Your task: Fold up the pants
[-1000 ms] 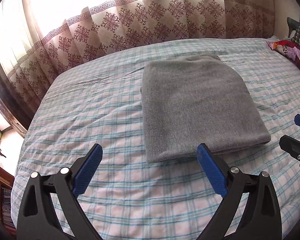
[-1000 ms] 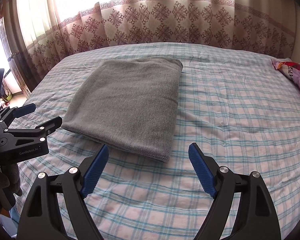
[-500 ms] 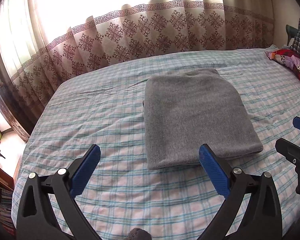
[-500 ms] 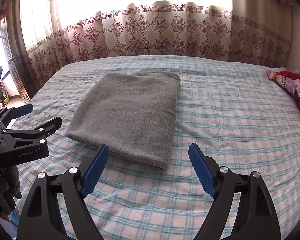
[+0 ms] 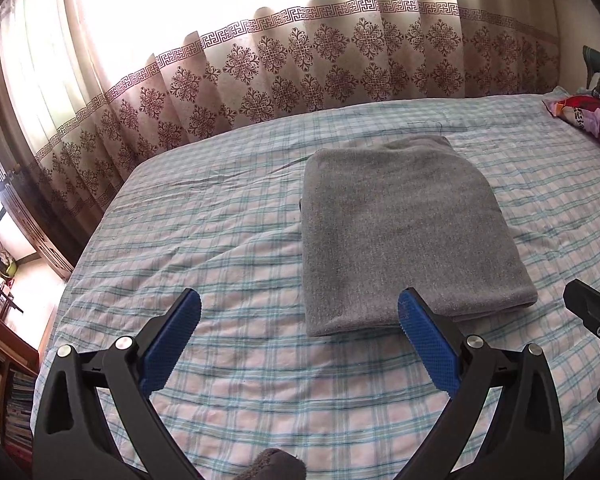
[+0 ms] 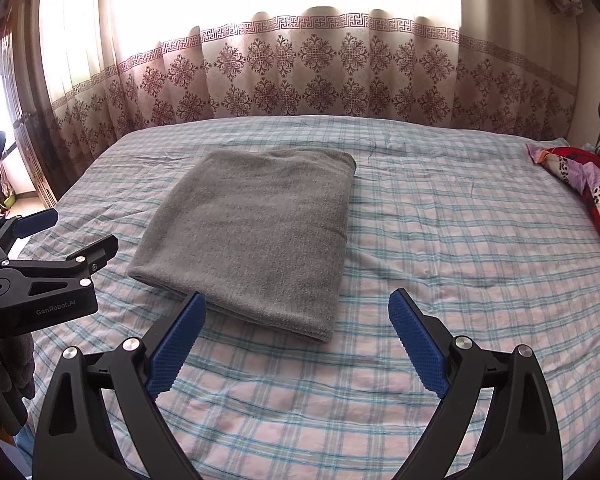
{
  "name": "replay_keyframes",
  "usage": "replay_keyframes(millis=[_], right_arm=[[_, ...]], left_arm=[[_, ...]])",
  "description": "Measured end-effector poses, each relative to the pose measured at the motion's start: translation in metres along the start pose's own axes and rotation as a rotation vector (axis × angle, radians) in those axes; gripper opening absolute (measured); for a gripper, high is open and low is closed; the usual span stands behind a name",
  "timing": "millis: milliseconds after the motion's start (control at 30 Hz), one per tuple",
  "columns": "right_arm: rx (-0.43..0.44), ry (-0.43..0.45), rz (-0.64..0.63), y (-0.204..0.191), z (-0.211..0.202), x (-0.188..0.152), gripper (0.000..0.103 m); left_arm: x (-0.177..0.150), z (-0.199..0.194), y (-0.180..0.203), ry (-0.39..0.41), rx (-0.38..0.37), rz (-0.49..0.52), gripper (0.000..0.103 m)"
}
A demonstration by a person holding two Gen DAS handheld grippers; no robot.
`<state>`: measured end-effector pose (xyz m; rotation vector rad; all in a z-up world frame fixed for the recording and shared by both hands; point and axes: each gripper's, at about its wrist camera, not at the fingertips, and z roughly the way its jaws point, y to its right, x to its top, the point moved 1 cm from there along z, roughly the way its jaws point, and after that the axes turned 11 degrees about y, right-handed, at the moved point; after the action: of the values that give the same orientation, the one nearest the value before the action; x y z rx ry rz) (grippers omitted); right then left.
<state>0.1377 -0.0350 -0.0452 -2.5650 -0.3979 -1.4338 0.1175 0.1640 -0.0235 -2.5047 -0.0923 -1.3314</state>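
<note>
Lying folded into a thick grey rectangle, the pants (image 5: 404, 232) sit on the plaid-sheeted bed (image 5: 228, 240), roughly mid-mattress, with the patterned curtain (image 5: 300, 68) behind and a bright floral pillow (image 6: 580, 176) off at the far right edge. The left gripper (image 5: 300, 316) hovers just short of the bundle's near edge, jaws spread wide with nothing between them. The right gripper (image 6: 296, 320) hangs likewise near the closest corner; its jaws are opening, and no cloth sits between them either.

The fabric looks soft and fleecy, fairly light, and limp (it will sag and slide open if lifted by one layer only). The stacked layers show at the near edge, so any further hold should, I judge, pinch through the whole thickness at the two near corners, one gripper on each. The folding itself appears essentially done, since the bundle lies square and flat. The sheet beneath is loose and wrinkled, and a low pinch risks catching it too.
</note>
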Motion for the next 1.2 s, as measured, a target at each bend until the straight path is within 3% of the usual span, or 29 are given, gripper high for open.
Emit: replay_keyframes(millis=[533, 1200], right_arm=[[-0.019, -0.010, -0.010, 0.002, 0.002, 0.000, 0.092], [-0.103, -0.091, -0.063, 0.000, 0.021, 0.001, 0.092]], left_arm=[[-0.007, 0.005, 0.008, -0.034, -0.024, 0.018, 0.100], [-0.017, 0.021, 0.011, -0.084, -0.031, 0.030, 0.100]])
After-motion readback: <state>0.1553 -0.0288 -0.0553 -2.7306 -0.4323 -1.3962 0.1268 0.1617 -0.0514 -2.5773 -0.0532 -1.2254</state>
